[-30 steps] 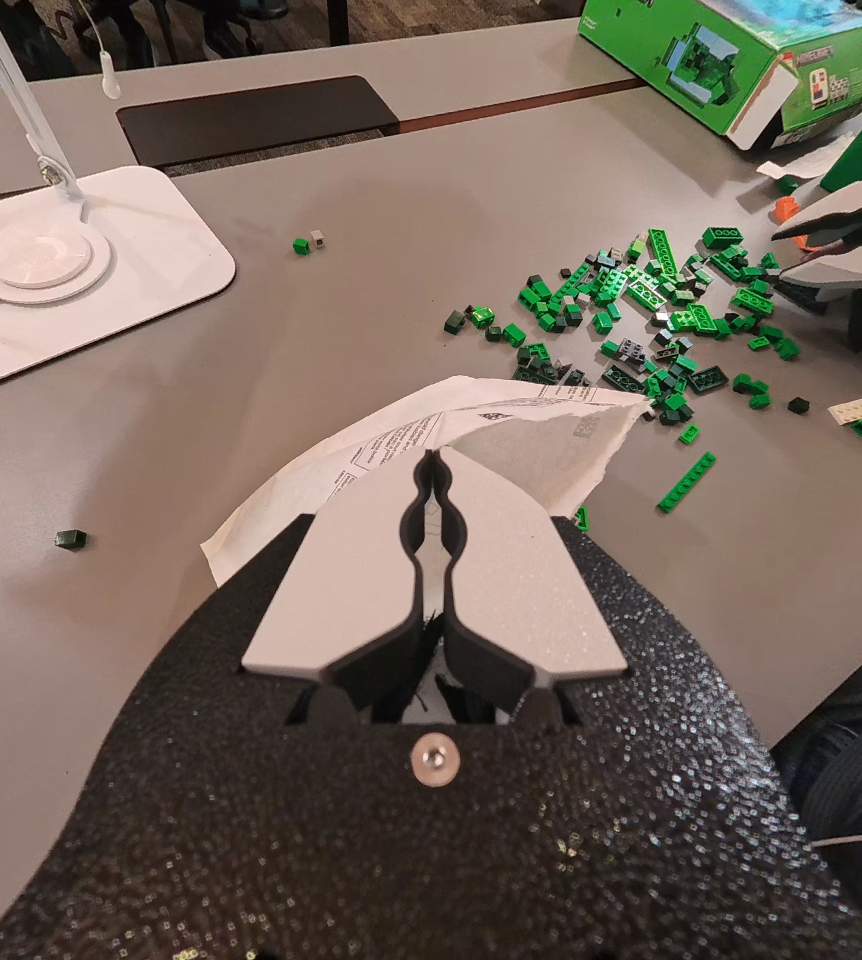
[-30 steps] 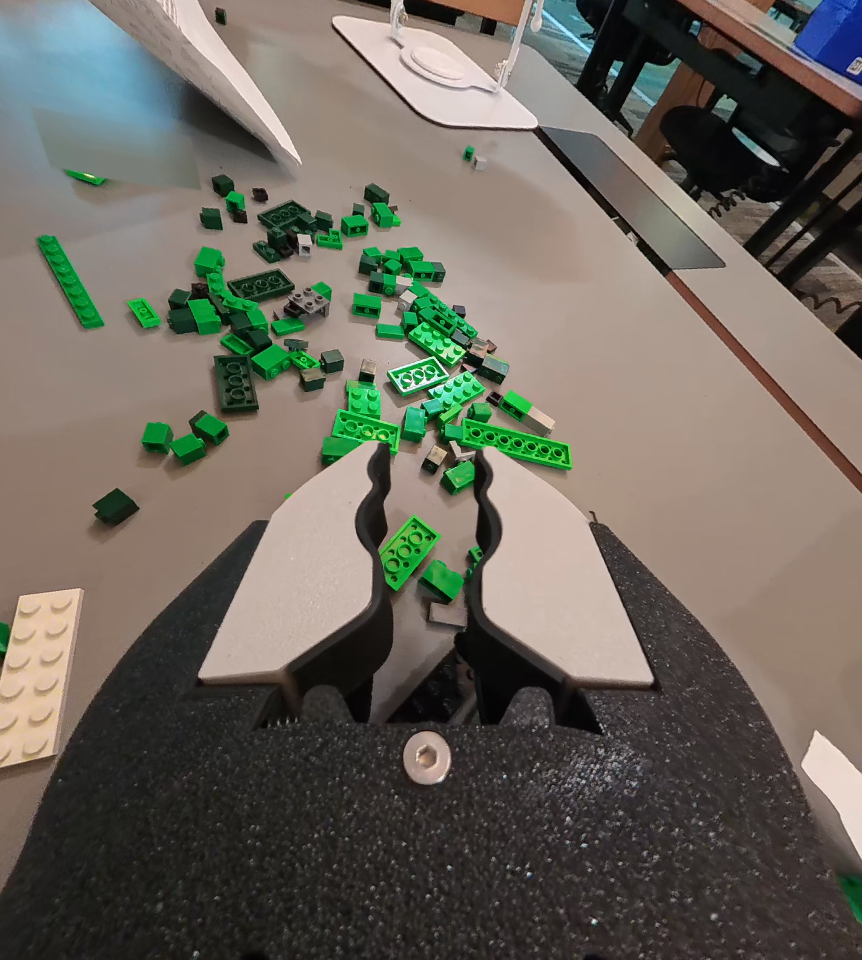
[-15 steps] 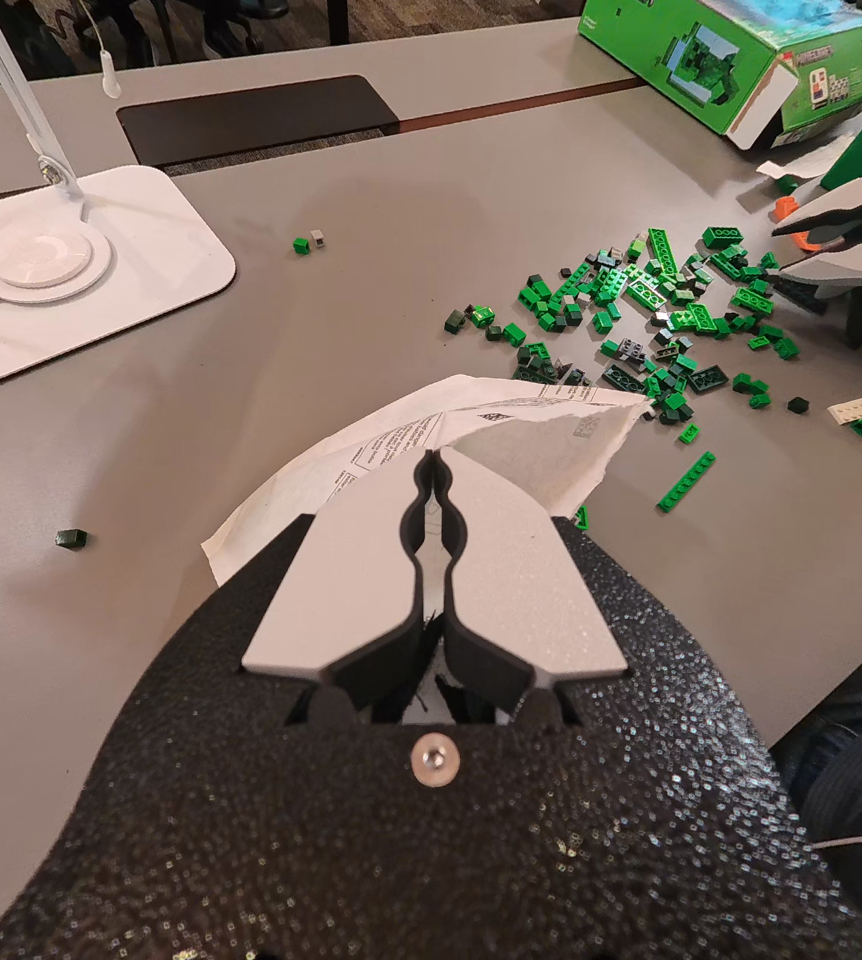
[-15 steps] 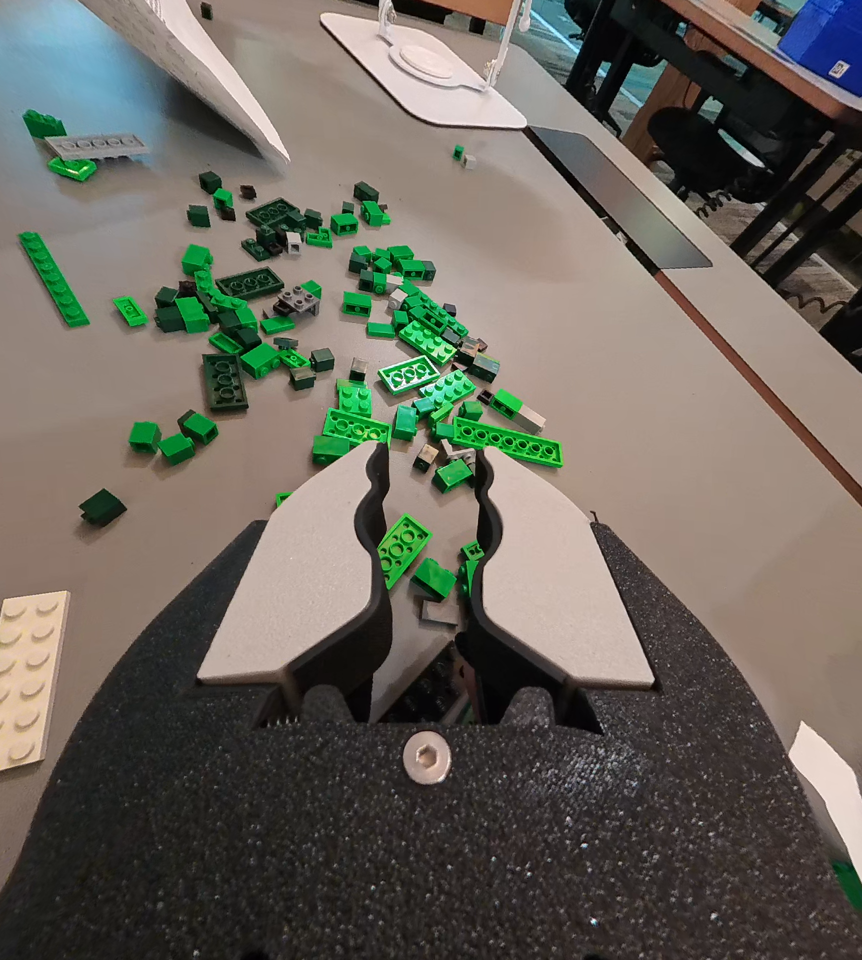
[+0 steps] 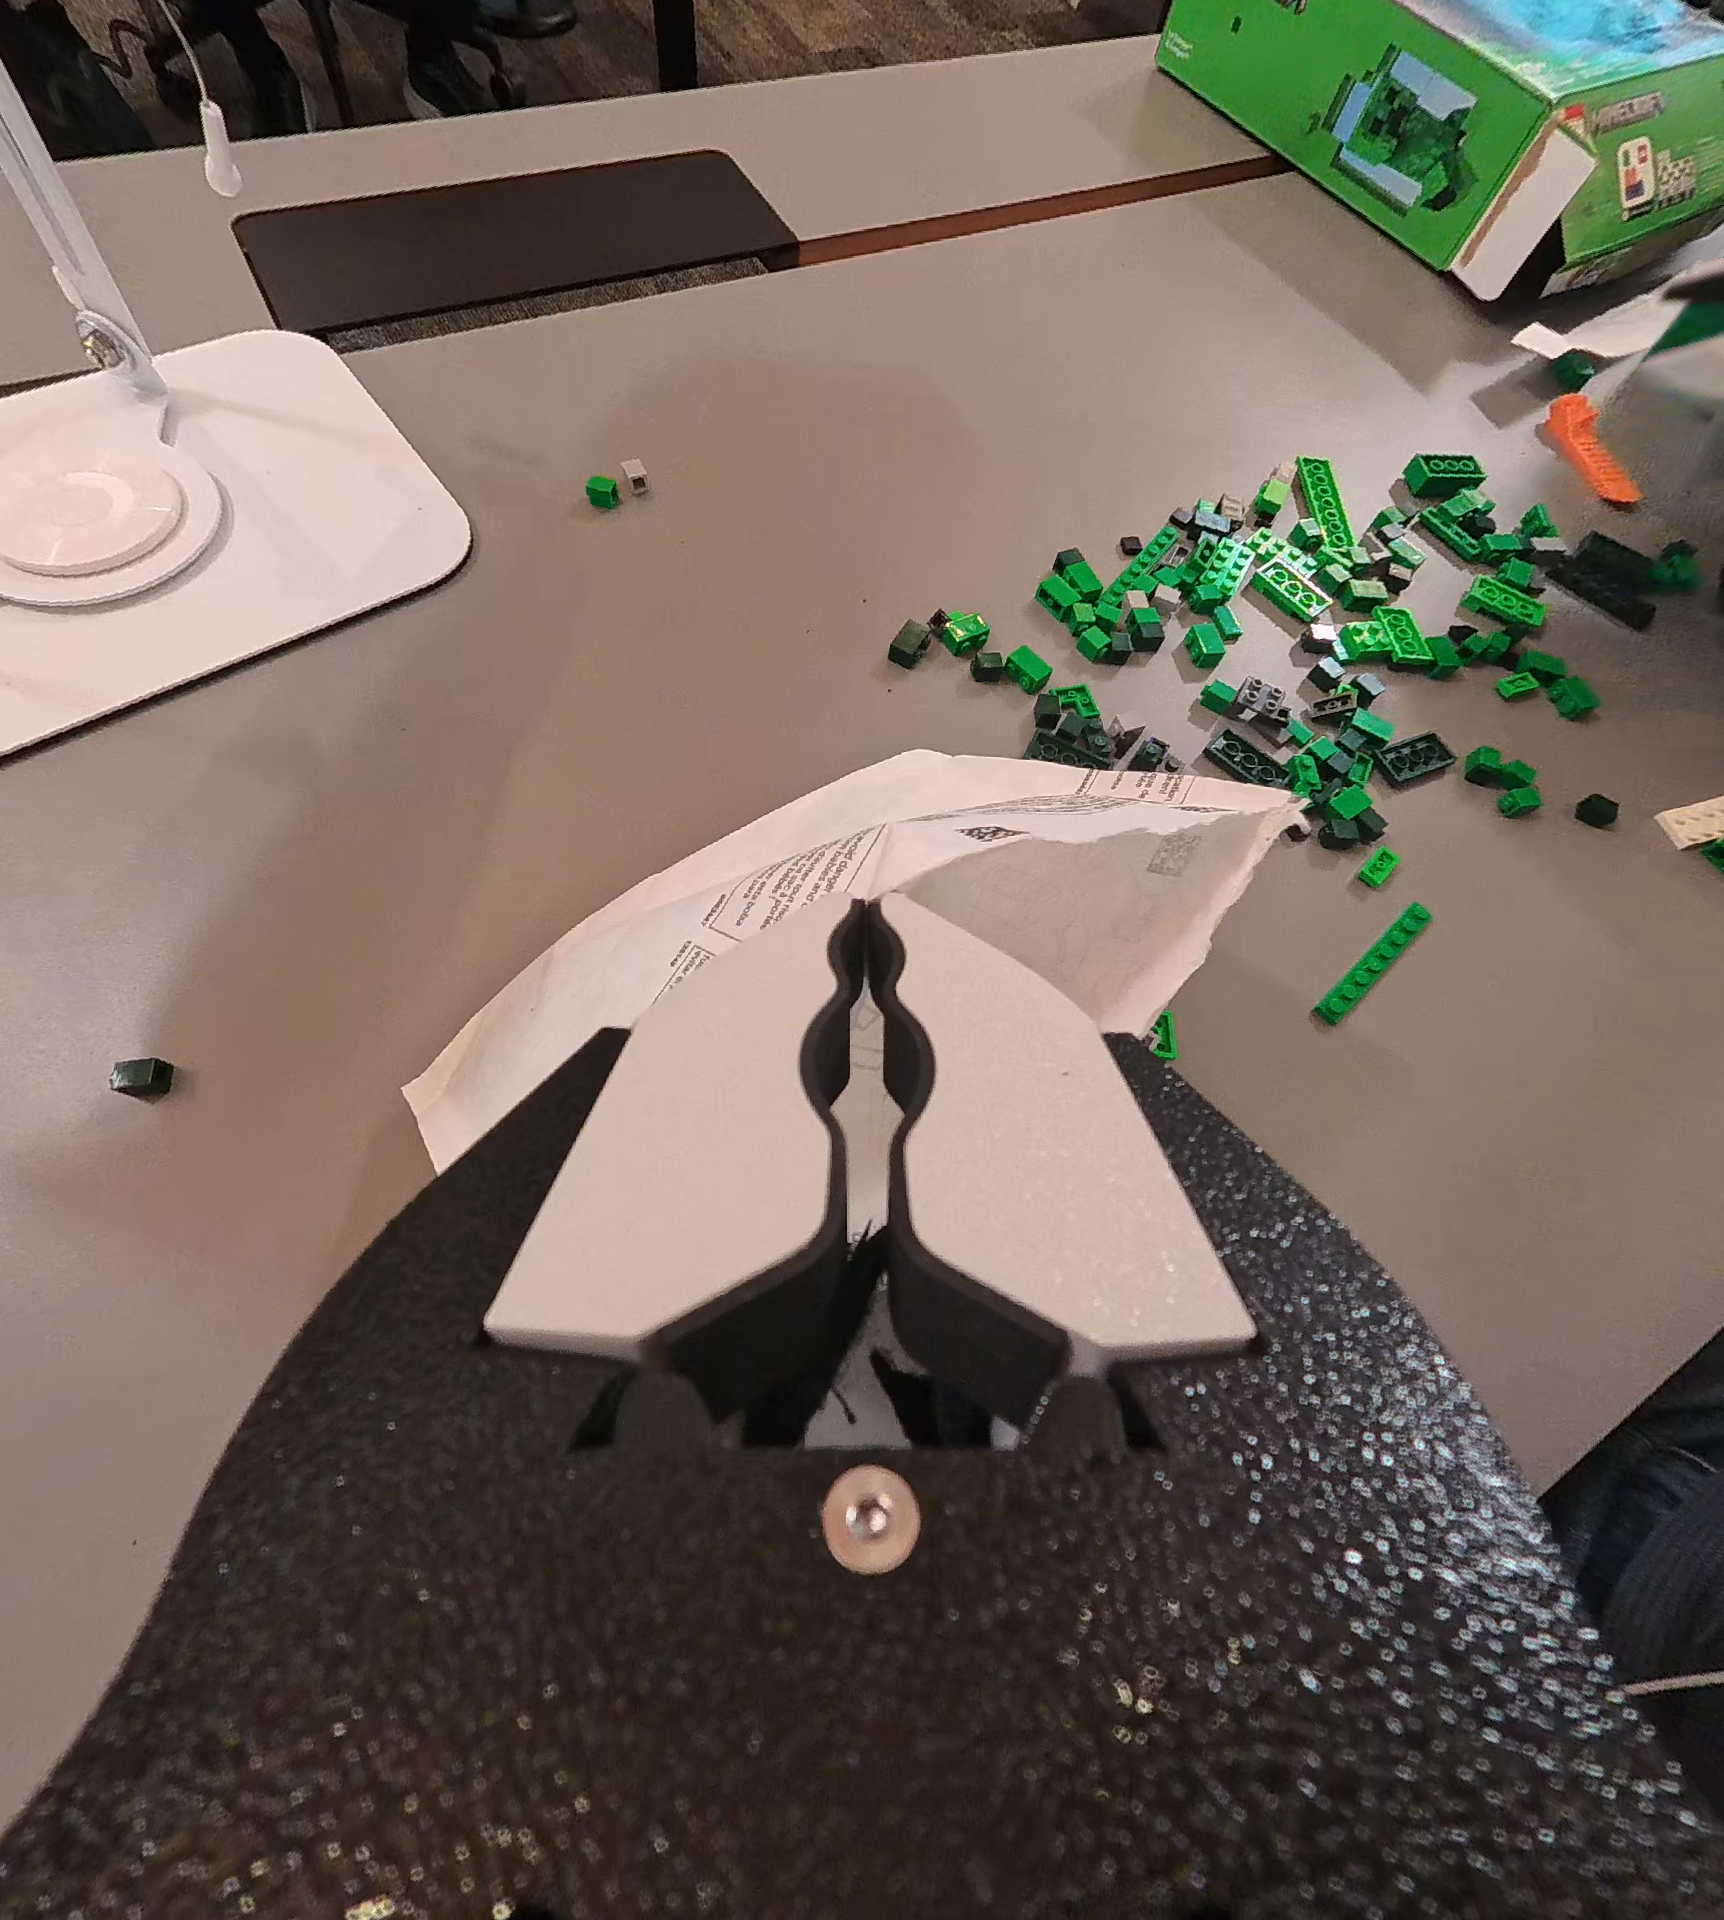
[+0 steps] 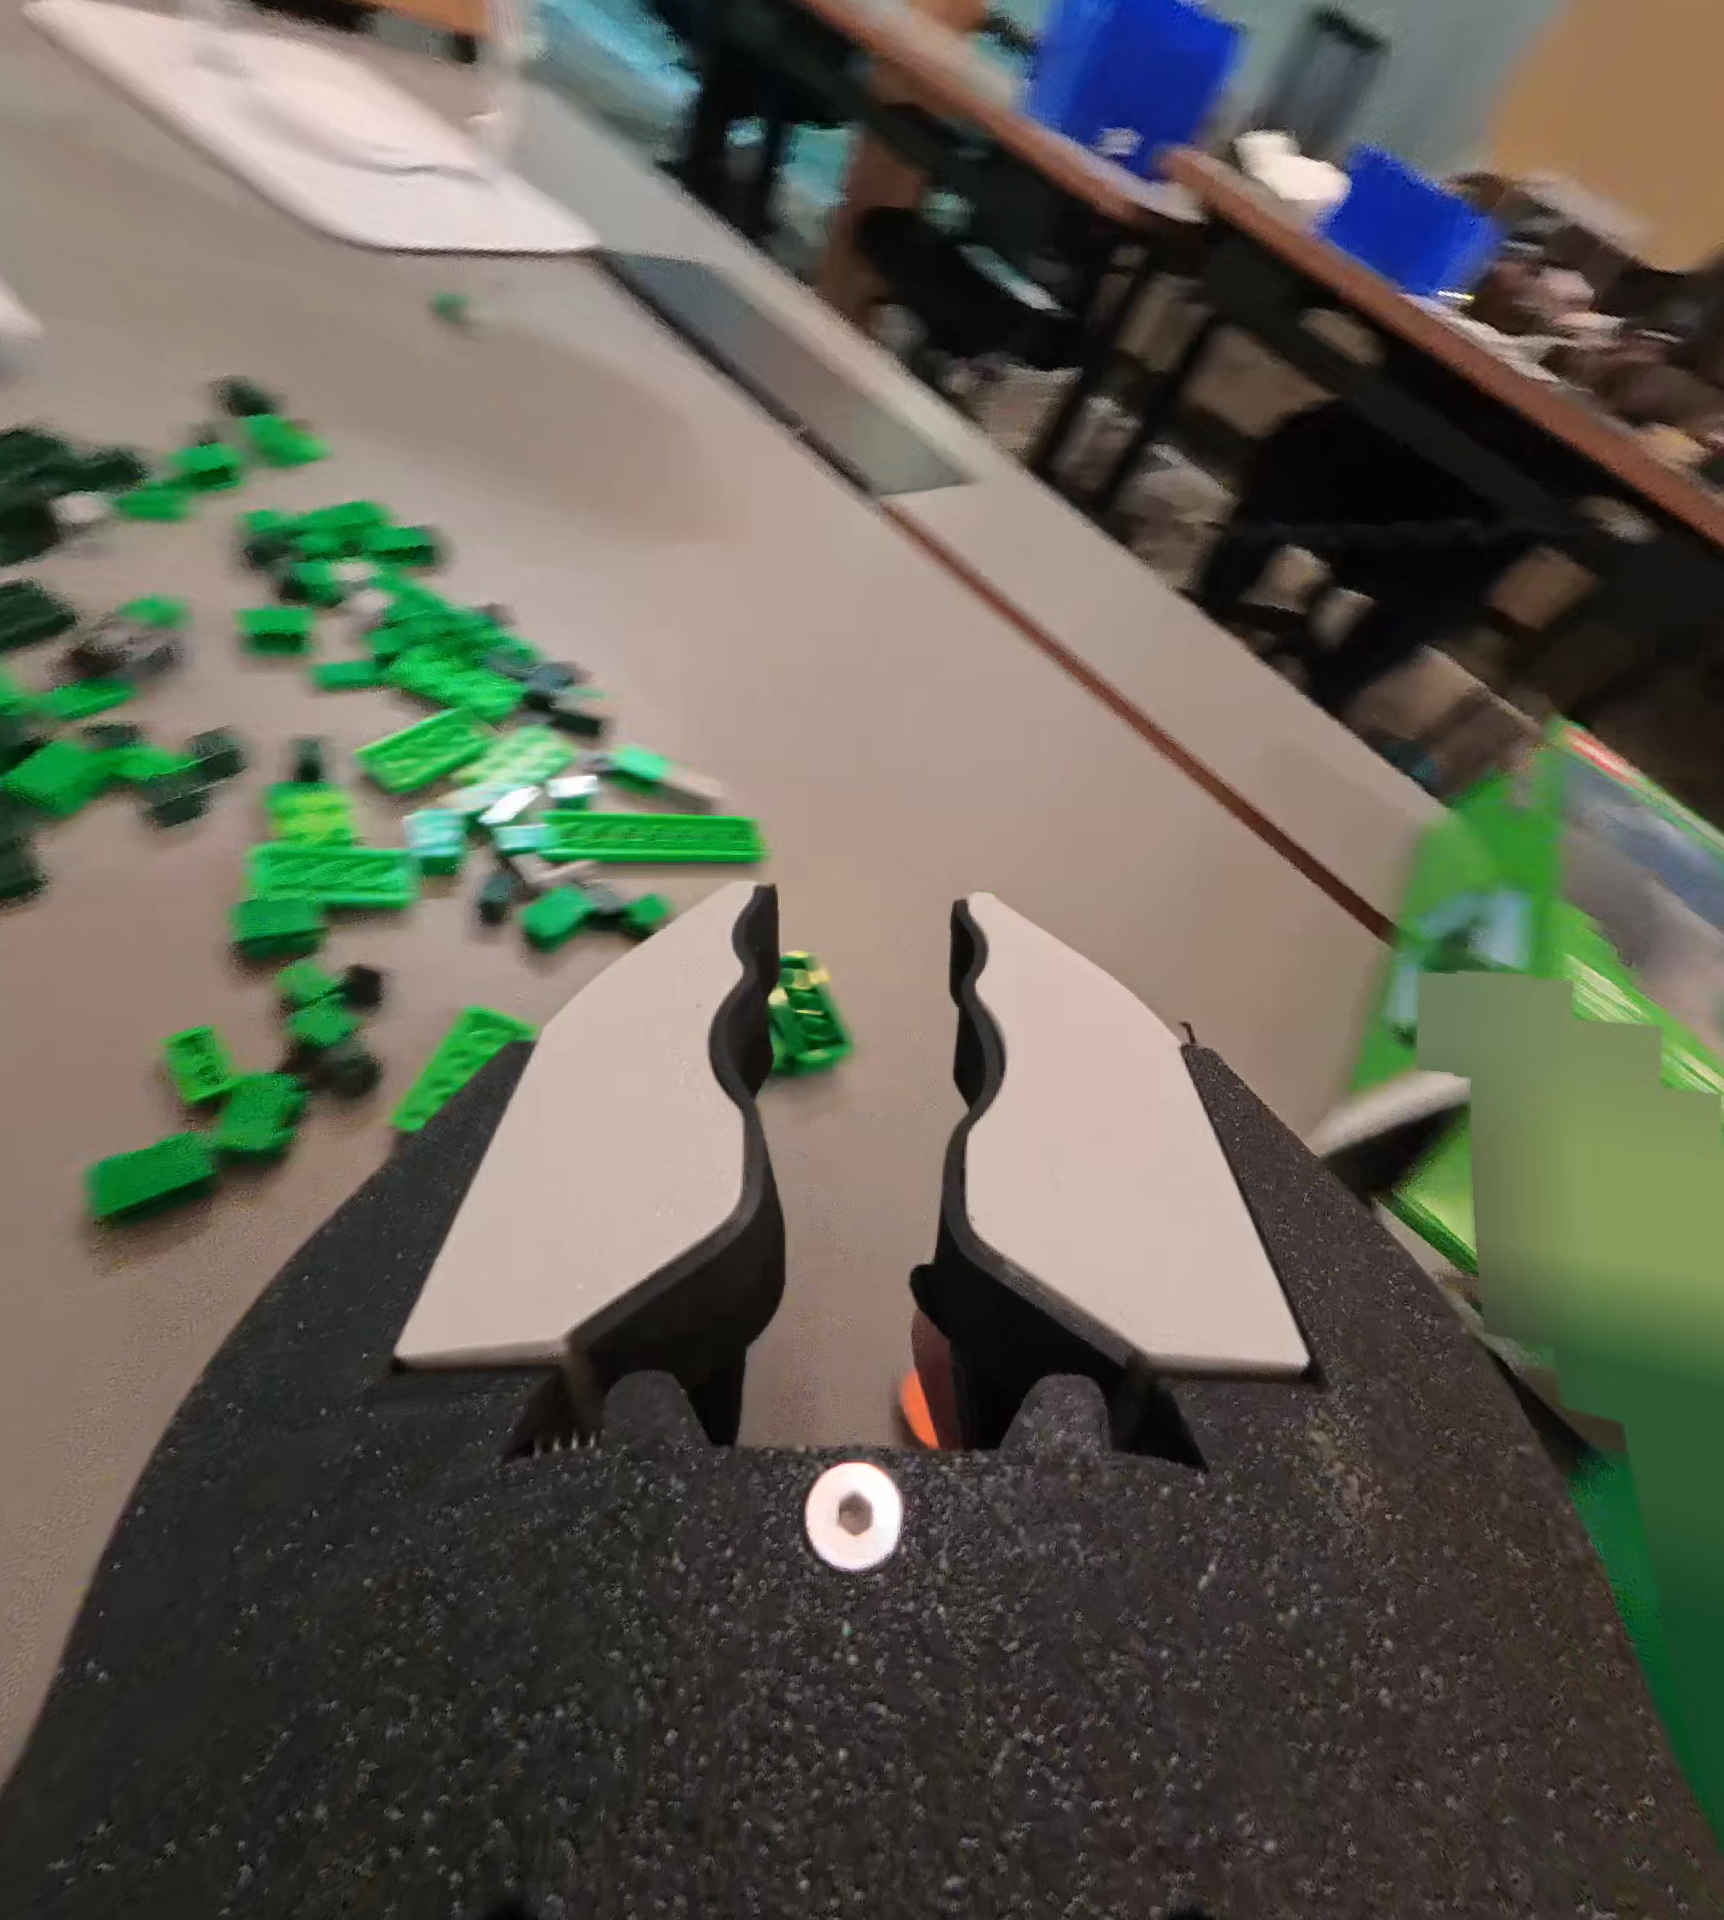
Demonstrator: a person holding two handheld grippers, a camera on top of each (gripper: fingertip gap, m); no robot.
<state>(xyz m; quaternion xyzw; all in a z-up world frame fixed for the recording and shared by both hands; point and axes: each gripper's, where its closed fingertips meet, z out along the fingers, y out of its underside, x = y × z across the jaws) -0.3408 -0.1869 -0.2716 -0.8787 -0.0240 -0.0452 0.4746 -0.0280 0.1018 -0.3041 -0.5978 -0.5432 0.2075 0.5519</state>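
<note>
A: Left wrist view. We log the left gripper [image 5: 866, 914] with its grey fingers pressed together on a torn white printed paper bag [image 5: 993, 873], which fans out past the fingertips at frame centre, lifted over the flat grey table [image 5: 629, 727].

B: Noted. Right wrist view is motion-blurred. We see the right gripper [image 6: 863, 904] with a clear gap between its fingers and nothing held; bare grey tabletop [image 6: 941, 644] shows through the gap. One small bright green brick [image 6: 806, 1008] lies just beside the left finger.

A: Surface entries. A scatter of loose green, dark green and grey toy bricks [image 5: 1357, 623] covers the right-centre of the left view; in the right view the same scatter [image 6: 318, 810] fills the left half. A thin bright green strip plate [image 5: 1372, 963] lies just below and right of the bag's torn edge, and a cream studded plate [image 5: 1715, 819] sits near the right edge.

B: We add an orange plastic tool [image 5: 1590, 452] at upper right, with a green printed cardboard box [image 5: 1460, 135] at the top right corner, flap open. A single dark green brick [image 5: 141, 1075] sits alone at left, well apart from the pile.

A: Upper left: a white lamp base [image 5: 110, 540] with a slanted white stem. A dark rectangular inset panel [image 5: 505, 234] lies in the table along the top.

B: Room: in the right view's upper right, brown-topped desks [image 6: 1460, 312] carrying blue bins [image 6: 1409, 223], all blurred.
</note>
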